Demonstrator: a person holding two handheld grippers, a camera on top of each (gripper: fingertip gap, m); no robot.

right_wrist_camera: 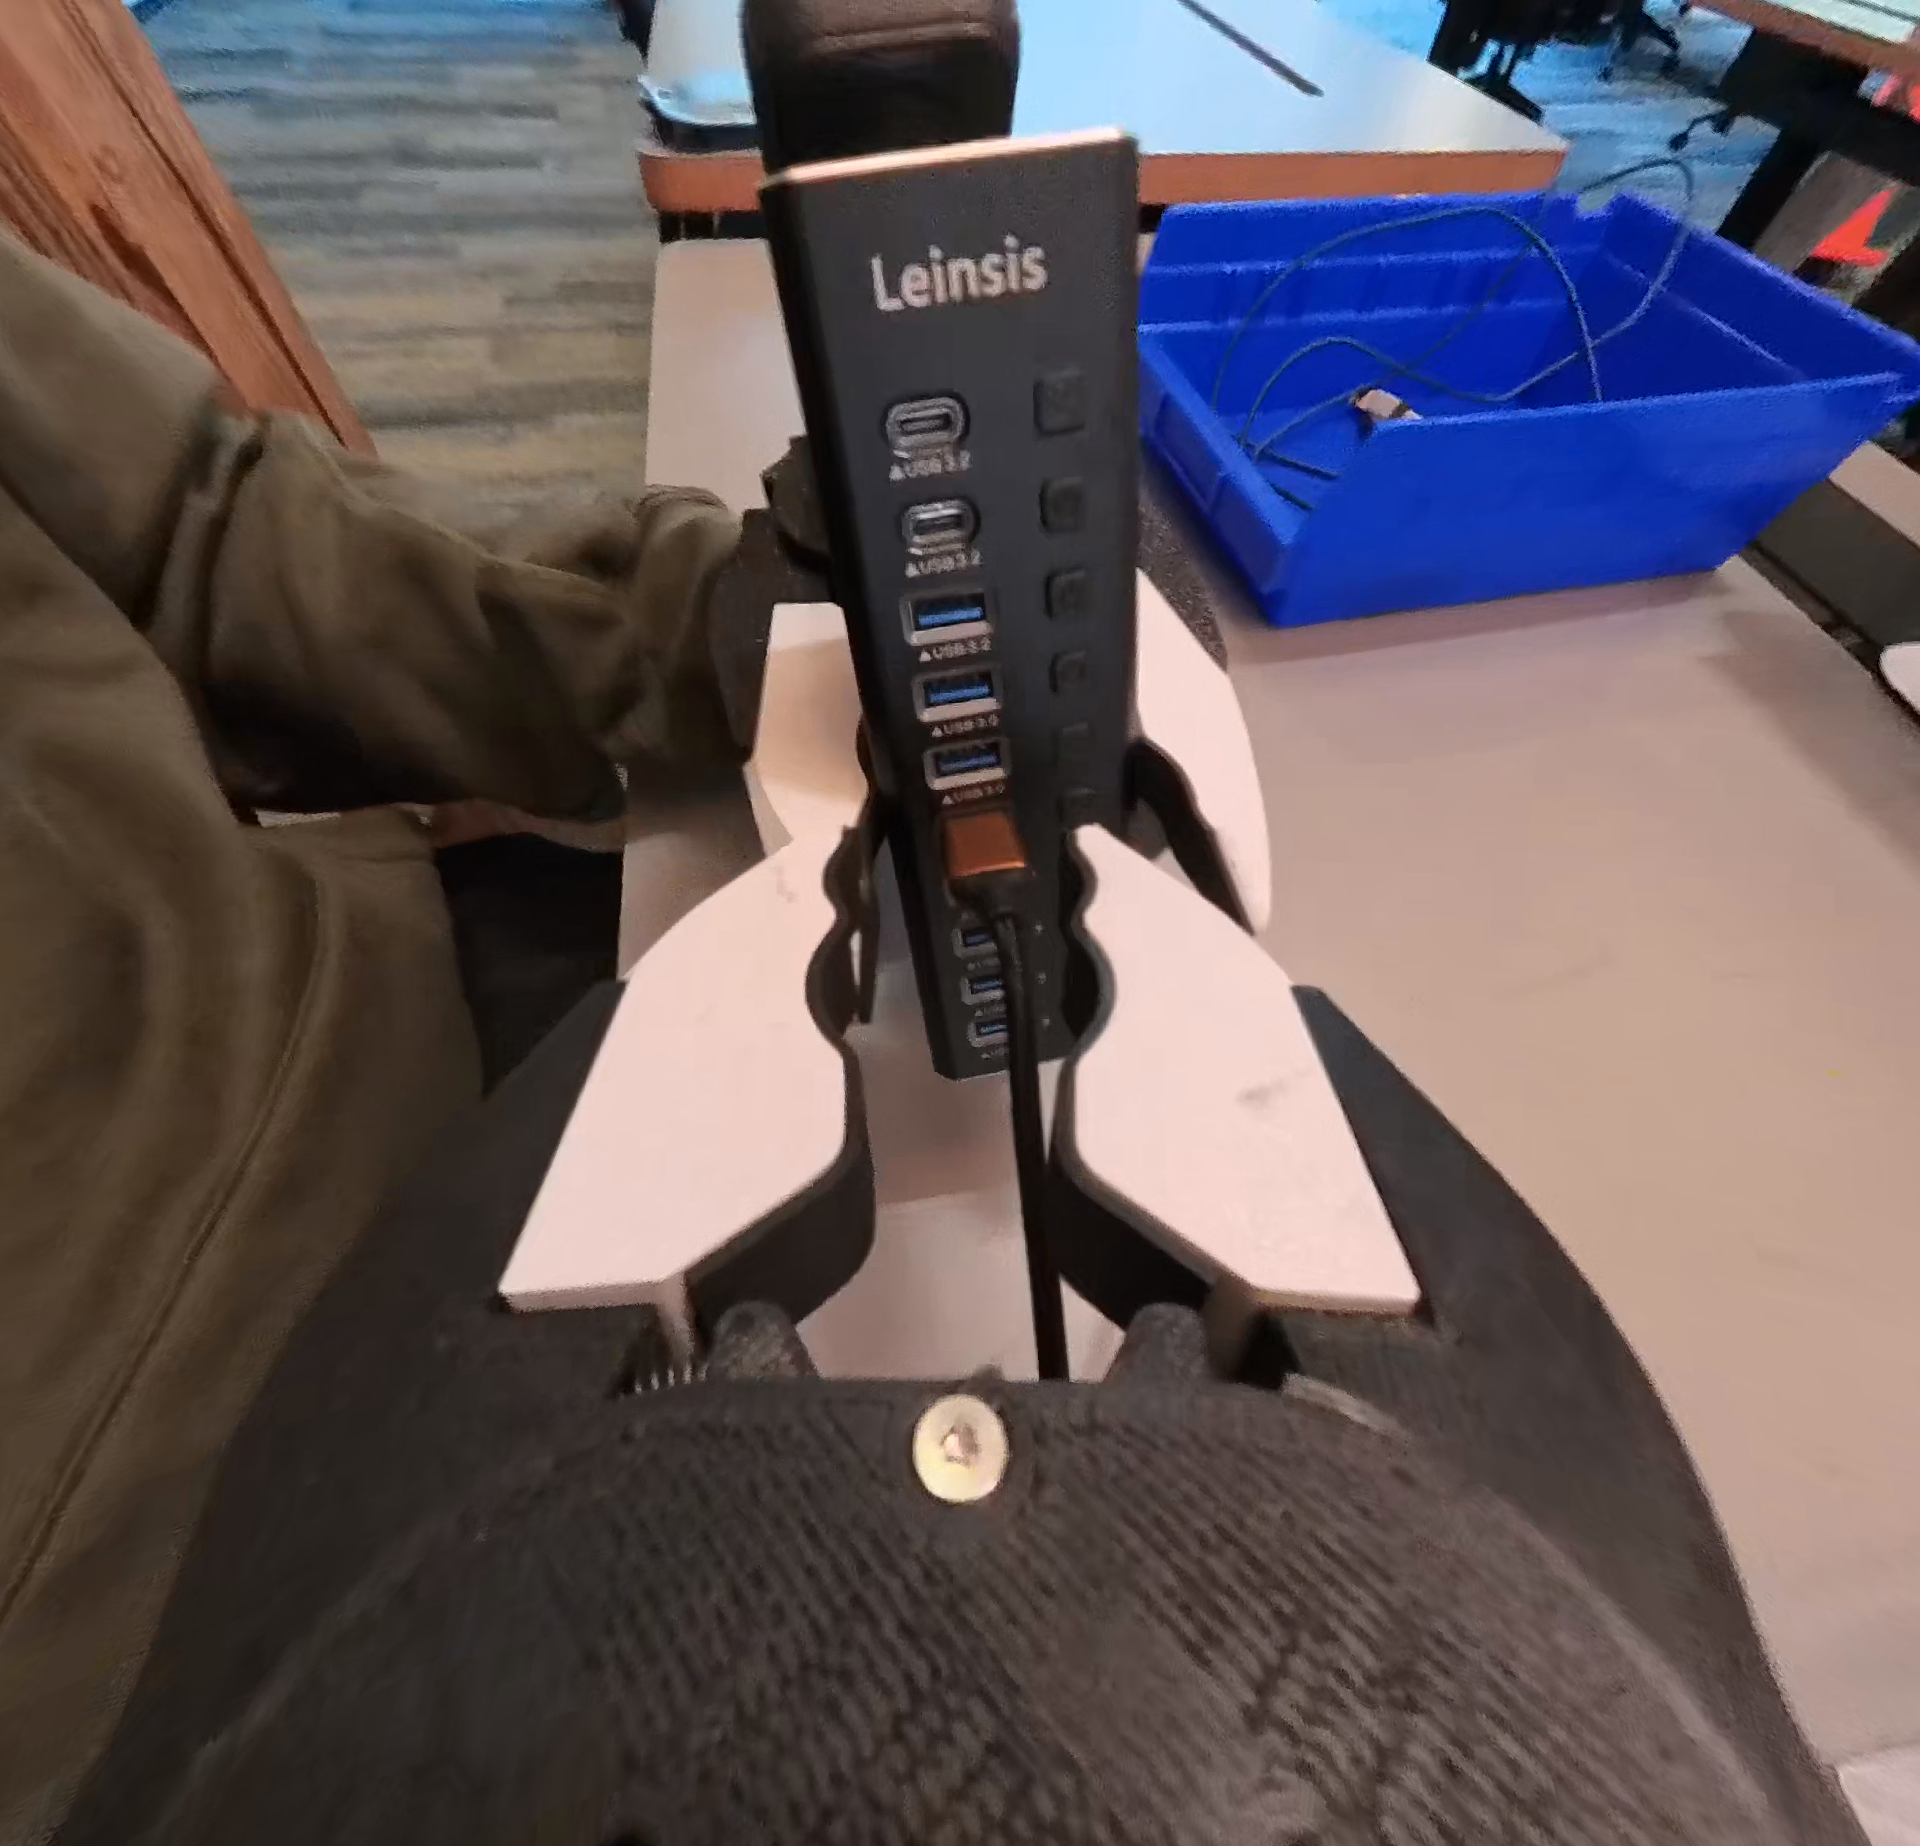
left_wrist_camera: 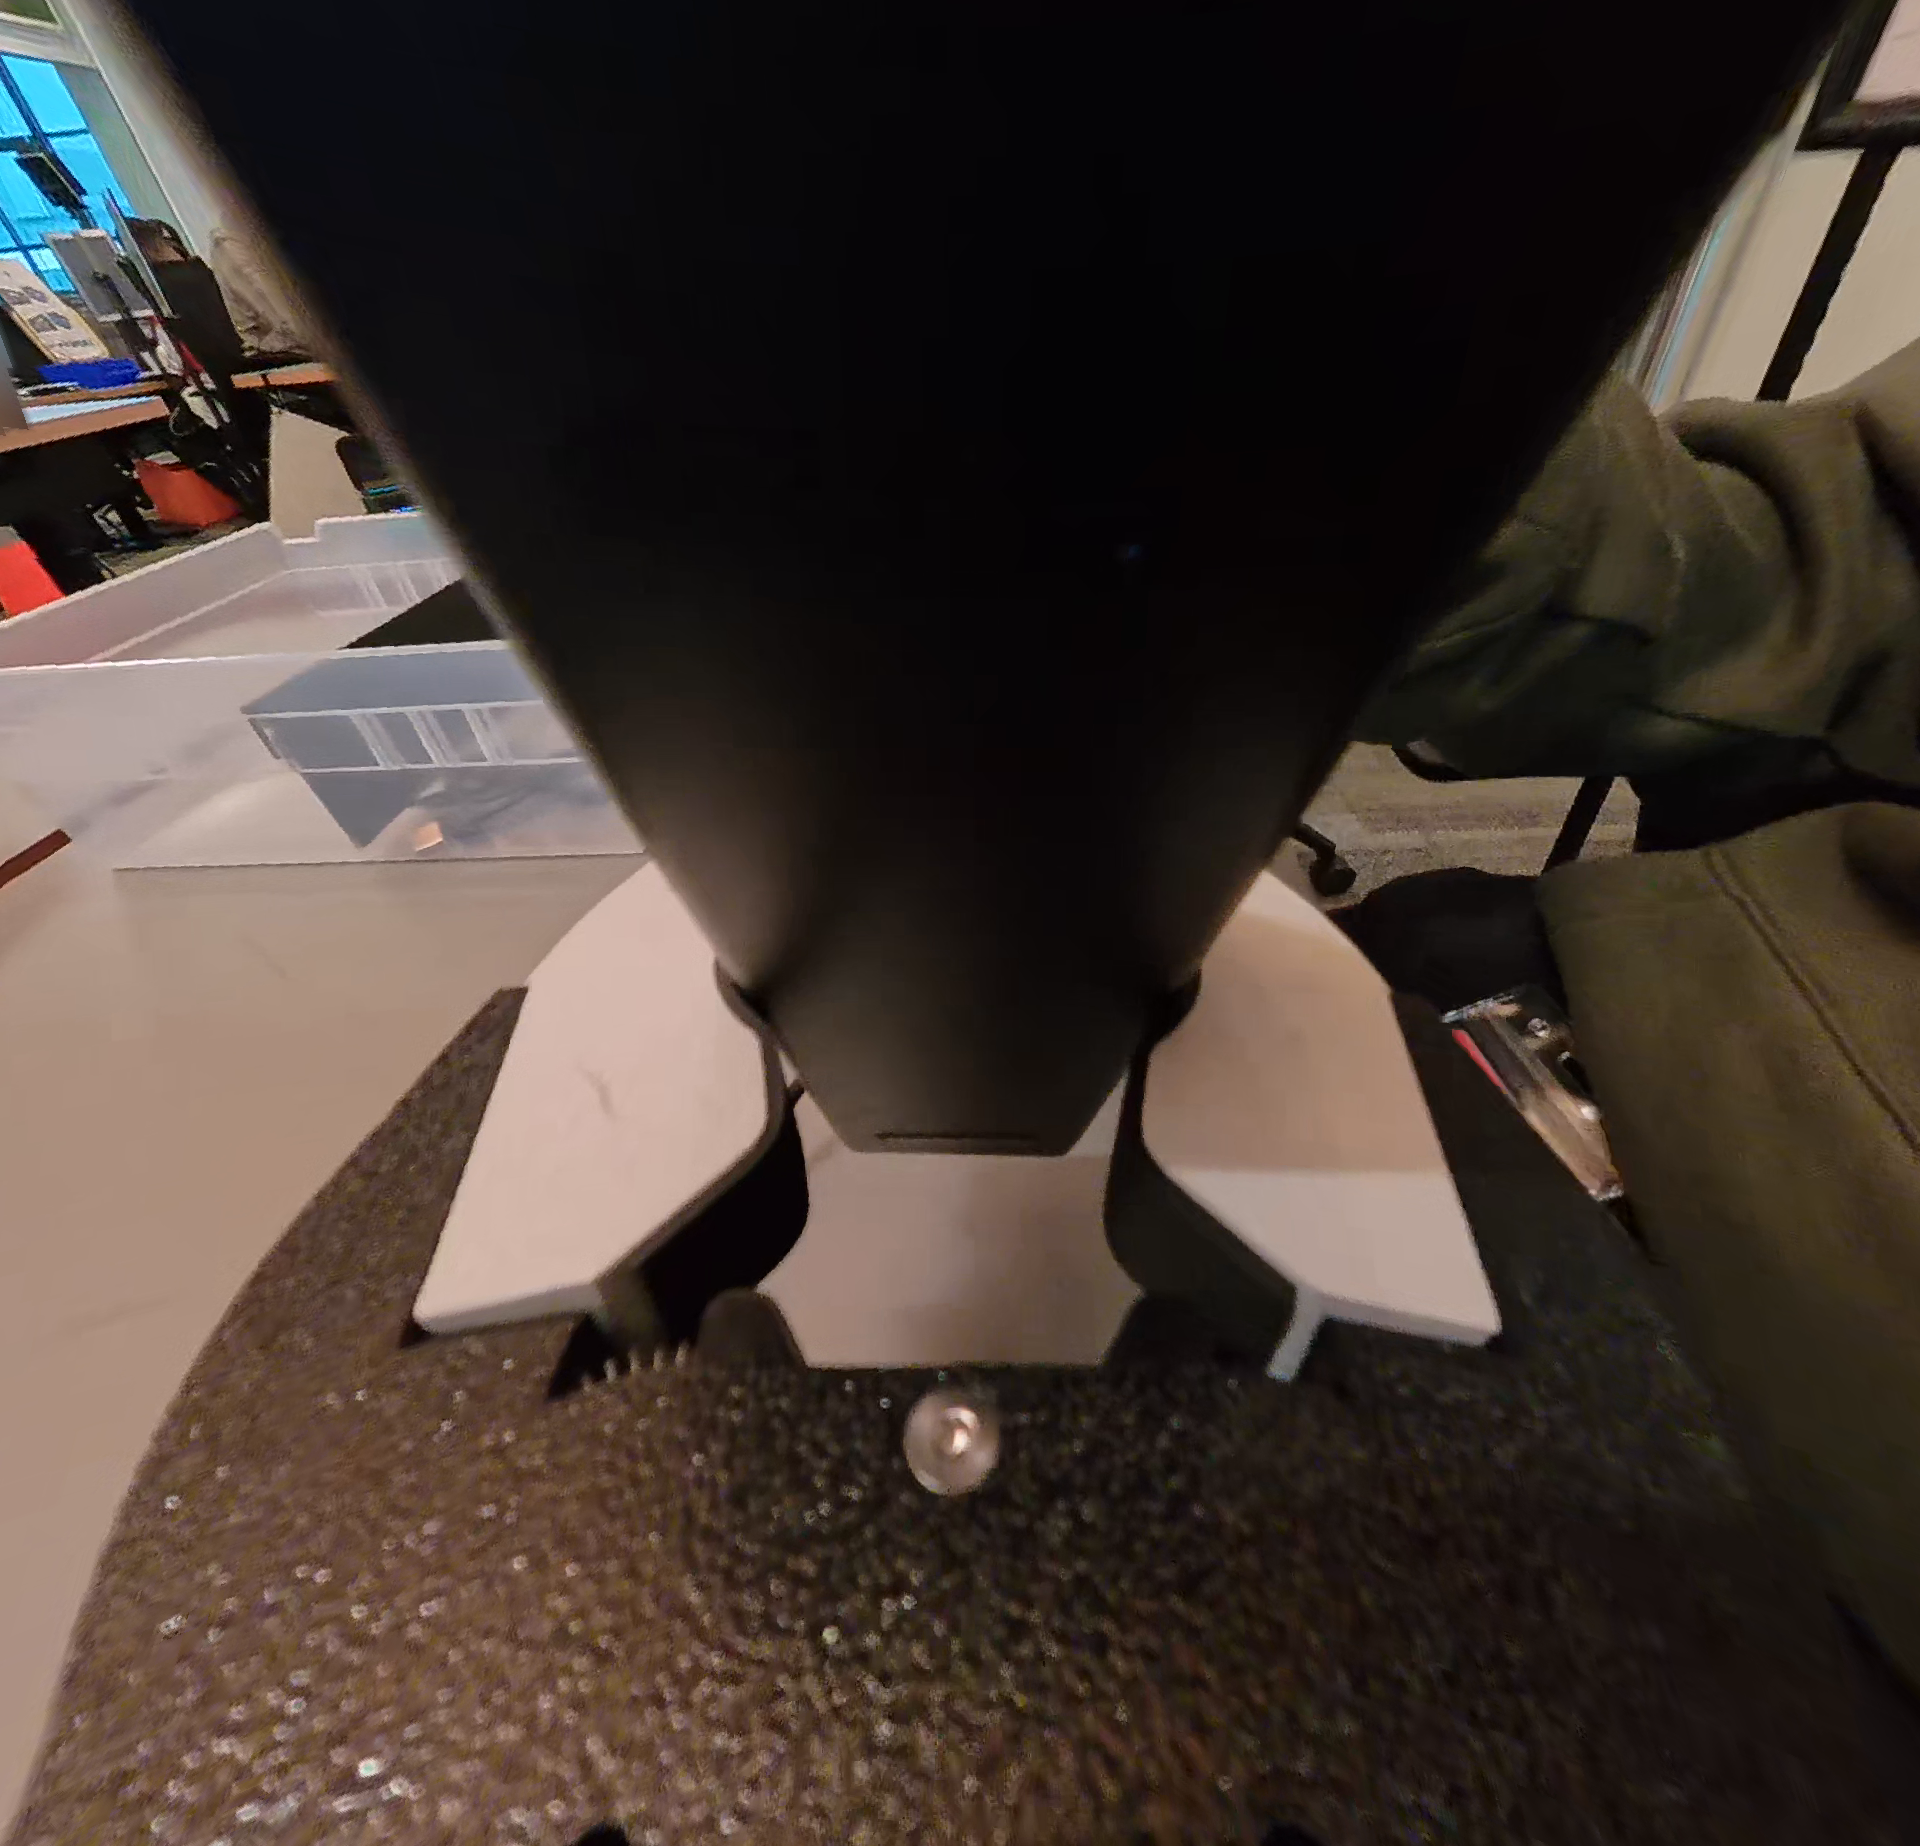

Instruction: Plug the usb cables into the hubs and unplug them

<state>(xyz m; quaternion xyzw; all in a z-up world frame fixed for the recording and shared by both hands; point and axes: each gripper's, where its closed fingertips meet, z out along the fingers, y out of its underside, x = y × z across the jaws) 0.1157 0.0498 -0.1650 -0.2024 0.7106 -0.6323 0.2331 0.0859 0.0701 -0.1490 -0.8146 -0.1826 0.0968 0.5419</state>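
Observation:
A long black USB hub (right_wrist_camera: 966,342) stands upright with its ports facing the right wrist camera. My left gripper (left_wrist_camera: 961,1007) is shut on the hub's lower part. In the left wrist view the hub's dark back (left_wrist_camera: 883,446) fills most of the frame. The left gripper's white fingers (right_wrist_camera: 1210,757) show behind the hub in the right wrist view. A copper-coloured USB plug (right_wrist_camera: 985,846) sits in a port on the hub's lower half, and its black cable (right_wrist_camera: 1034,1173) runs down between my right fingers. My right gripper (right_wrist_camera: 982,861) is open, its fingers either side of the plug with a gap.
A blue bin (right_wrist_camera: 1558,508) with loose cables (right_wrist_camera: 1382,404) stands on the pale table (right_wrist_camera: 1507,913) to the right. A person's olive sleeve (right_wrist_camera: 364,633) is at left. A black chair headrest (right_wrist_camera: 883,40) is behind the hub. A clear plastic box (left_wrist_camera: 312,757) lies left in the left wrist view. The grippers are tip to tip, or close to it.

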